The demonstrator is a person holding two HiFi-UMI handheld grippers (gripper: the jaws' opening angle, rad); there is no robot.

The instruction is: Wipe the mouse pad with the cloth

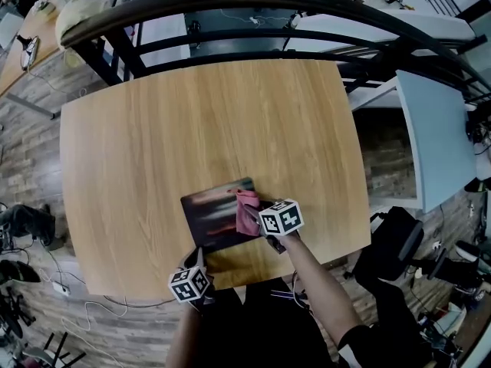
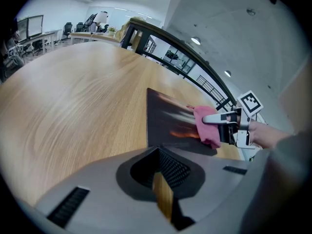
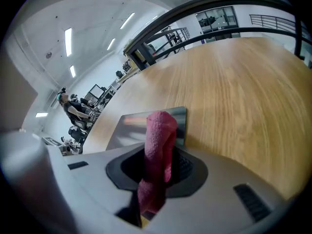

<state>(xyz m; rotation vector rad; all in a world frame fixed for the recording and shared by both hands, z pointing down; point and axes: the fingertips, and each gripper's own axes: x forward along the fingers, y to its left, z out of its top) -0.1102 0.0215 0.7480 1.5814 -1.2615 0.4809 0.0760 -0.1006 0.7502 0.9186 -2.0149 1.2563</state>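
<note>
A dark mouse pad point(image 1: 211, 217) lies near the front edge of the round wooden table point(image 1: 192, 121). My right gripper point(image 1: 259, 215) is shut on a pink cloth point(image 1: 245, 210) and holds it down on the pad's right edge. In the right gripper view the cloth point(image 3: 160, 135) stands folded between the jaws of my right gripper point(image 3: 155, 179), with the pad point(image 3: 129, 126) just beyond. My left gripper point(image 1: 198, 268) hovers at the pad's near edge, apart from it. In the left gripper view my left gripper point(image 2: 163, 191) has its jaws shut on nothing, and the pad point(image 2: 168, 123) and cloth point(image 2: 207, 126) lie ahead.
A curved black railing point(image 1: 253, 6) runs behind the table's far edge. A white desk point(image 1: 437, 136) stands to the right, and a dark chair point(image 1: 391, 244) is near the right front. Cables and bags point(image 1: 27, 228) lie on the floor at the left.
</note>
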